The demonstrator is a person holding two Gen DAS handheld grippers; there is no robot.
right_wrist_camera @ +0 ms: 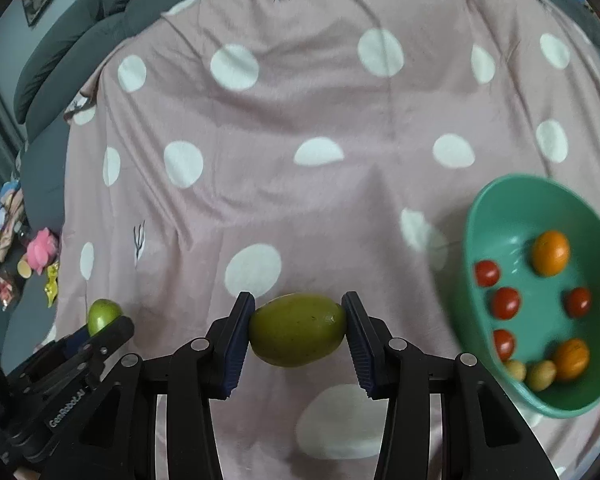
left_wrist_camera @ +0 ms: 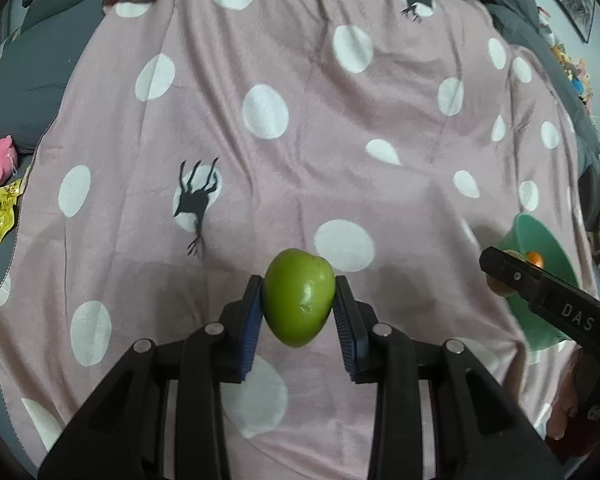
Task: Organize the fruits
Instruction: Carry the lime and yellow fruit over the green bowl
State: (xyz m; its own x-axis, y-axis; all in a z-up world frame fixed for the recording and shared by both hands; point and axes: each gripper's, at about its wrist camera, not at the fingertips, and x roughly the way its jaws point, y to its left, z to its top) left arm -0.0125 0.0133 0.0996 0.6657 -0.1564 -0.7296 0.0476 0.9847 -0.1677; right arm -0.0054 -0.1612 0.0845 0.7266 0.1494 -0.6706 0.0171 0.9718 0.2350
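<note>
The left tool [left_wrist_camera: 299, 304] grips a smooth, glossy bright-green round fruit [left_wrist_camera: 299, 296]; the right tool [right_wrist_camera: 298, 330] clamps a duller olive-green oval fruit [right_wrist_camera: 297, 330], faintly speckled.

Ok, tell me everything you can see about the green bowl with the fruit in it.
The green bowl is a smooth, plastic-looking teal-green dish with a wide round rim. It sits on the pink spotted blanket, right of the right hand-held gripper. Inside lie four small red fruits, two orange ones and two small yellowish ones. Neither gripper touches it. The left wrist view shows only part of it.
</note>
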